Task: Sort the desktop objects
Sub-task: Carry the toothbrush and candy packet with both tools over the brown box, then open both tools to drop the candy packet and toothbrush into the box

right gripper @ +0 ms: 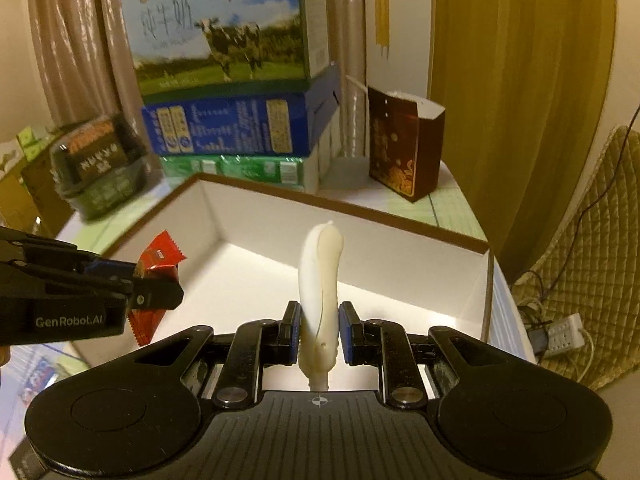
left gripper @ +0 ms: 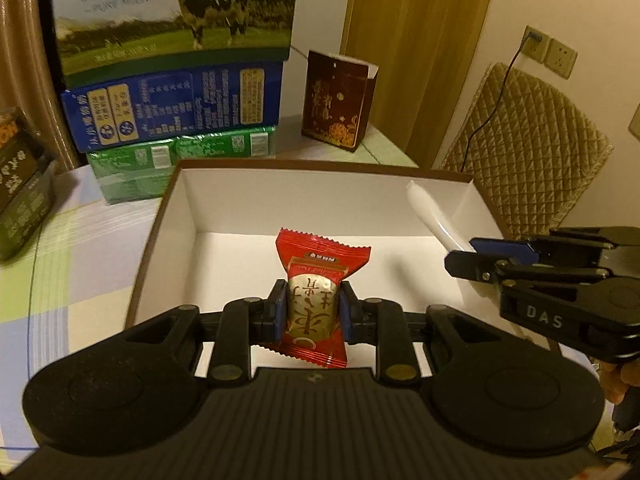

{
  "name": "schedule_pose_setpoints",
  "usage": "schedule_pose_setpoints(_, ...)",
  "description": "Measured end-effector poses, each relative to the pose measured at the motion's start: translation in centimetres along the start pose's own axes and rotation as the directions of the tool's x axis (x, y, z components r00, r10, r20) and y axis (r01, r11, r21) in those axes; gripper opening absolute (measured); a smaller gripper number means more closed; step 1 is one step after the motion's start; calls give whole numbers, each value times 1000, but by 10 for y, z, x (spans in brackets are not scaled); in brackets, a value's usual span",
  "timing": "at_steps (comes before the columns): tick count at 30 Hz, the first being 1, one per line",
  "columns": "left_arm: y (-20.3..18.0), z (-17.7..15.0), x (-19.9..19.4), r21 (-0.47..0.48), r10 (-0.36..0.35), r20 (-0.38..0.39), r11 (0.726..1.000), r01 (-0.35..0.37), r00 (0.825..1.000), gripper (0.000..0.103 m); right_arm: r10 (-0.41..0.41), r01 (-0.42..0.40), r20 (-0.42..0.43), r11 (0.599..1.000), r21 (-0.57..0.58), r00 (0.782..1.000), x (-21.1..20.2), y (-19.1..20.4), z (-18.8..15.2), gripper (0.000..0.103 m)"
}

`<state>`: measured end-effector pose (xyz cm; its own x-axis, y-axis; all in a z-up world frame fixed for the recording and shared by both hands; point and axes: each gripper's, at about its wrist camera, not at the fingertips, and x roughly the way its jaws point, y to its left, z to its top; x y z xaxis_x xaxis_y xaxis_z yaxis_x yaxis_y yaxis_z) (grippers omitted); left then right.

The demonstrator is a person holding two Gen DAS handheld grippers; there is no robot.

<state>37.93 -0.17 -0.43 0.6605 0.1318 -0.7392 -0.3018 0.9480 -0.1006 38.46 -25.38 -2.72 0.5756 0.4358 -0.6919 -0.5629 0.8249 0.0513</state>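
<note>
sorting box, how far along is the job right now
Done: nothing lies in the open white box yet; the floor that shows is bare. In hand: the left gripper is shut on a red wrapped candy, and the right gripper is shut on a white tube-shaped item, both held over the box. Left: releasing both inside.

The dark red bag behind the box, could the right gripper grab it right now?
Probably not yet. The right gripper has its jaws shut on the white object, so it is full. The dark red bag stands beyond the white box, with nothing blocking it.
</note>
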Motion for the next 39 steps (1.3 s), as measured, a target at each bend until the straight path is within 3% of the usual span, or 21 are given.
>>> schedule_pose_setpoints(11,-2,-1,71,-22,39,-143,999,-43,989,21,-13,11,-155,1000,-15,988,67,-12,-12,17)
schedule_pose_setpoints(23,3,-6,108,-42,87,-261,994,-102,961,26,25,-33,-264,999,-25,964,85,-17,-4,17)
schedule_pose_setpoints(24,3,-6,108,-40,93,-263,993,-107,960,31,32,-40,-267,999,-25,963,84,-16,-4,20)
schedule_pose_setpoints(26,4,-5,106,-41,103,-262,992,-117,960,39,40,-48,-259,999,-23,965,81,-17,-3,40)
schedule_pose_setpoints(27,4,-5,105,-43,105,-259,992,-120,960,41,40,-48,-246,998,-27,968,77,-17,-3,60)
schedule_pose_setpoints(28,4,-5,103,-46,110,-256,991,-125,961,43,40,-49,-231,998,-33,972,73,-16,-3,67)
schedule_pose_setpoints(32,2,-5,94,-31,138,-246,988,-151,959,54,57,-70,-227,996,-50,972,61,-18,-2,75)
schedule_pose_setpoints(34,0,-7,88,-22,149,-239,987,-159,959,58,59,-74,-213,995,-63,975,54,-18,-2,87)
schedule_pose_setpoints(39,-3,-10,75,-26,186,-230,980,-197,955,72,57,-77,-183,992,-104,981,38,-17,-3,94)
